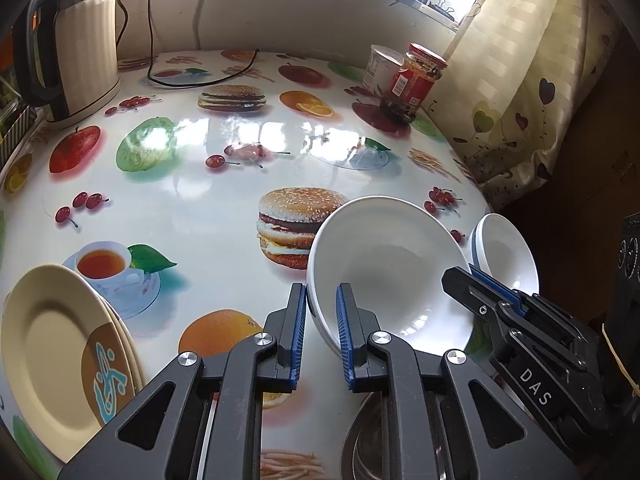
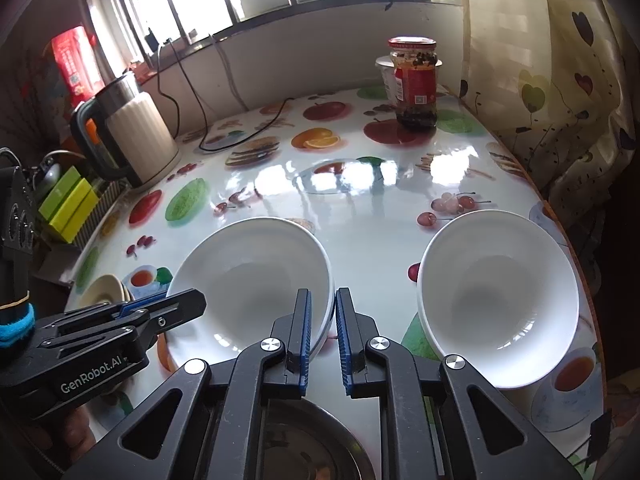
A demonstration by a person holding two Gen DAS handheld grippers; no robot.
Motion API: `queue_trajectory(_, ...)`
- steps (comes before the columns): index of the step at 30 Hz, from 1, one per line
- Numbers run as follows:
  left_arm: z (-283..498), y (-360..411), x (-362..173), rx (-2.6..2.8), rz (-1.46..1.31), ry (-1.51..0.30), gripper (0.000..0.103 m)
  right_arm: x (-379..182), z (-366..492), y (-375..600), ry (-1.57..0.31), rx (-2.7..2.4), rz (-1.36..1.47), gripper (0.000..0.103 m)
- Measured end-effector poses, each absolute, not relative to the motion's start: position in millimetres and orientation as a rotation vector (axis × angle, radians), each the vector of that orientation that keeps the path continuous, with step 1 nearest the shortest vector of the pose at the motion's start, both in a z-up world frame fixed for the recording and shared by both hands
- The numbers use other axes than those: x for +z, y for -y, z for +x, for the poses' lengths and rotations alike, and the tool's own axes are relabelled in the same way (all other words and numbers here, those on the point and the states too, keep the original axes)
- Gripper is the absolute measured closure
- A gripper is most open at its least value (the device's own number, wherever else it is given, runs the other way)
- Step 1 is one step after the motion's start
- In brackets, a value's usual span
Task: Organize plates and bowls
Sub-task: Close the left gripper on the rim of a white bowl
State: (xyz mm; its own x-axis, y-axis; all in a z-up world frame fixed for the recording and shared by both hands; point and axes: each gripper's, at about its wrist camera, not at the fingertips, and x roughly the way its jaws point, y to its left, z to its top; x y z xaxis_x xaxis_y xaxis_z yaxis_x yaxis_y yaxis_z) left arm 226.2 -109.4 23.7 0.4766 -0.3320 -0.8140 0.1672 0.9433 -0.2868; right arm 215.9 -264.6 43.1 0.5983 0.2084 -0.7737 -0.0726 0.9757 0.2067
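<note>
Both claws, left claw point(image 1: 320, 328) and right claw point(image 2: 322, 330), stand narrowly parted astride opposite rim sides of the larger white bowl point(image 2: 252, 276) on the desk point(image 2: 360, 208), presumably for a shared lift toward the smaller bowl point(image 2: 498, 304).

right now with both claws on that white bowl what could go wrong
1. Both the left claw and right claw straddle opposite rims of the near white bowl; uneven lifting could tip it or let the glossy rim slip.
2. The second white bowl sits close to the table edge; a sideways swing might knock it off.
</note>
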Motion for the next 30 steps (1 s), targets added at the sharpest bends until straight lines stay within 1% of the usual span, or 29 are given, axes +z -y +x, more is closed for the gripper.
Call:
queue_trajectory(17,223.4,109.7,33.2,-0.302,-0.166,-0.990,0.087,44.4,217.1,269.2,-0.907,0.159,0.175,0.090)
queue_trajectory(30,207.8,108.4,53.4,-0.328,-0.175,-0.953,0.087,66.9,199.3,271.7,-0.849,0.156,0.191,0.090)
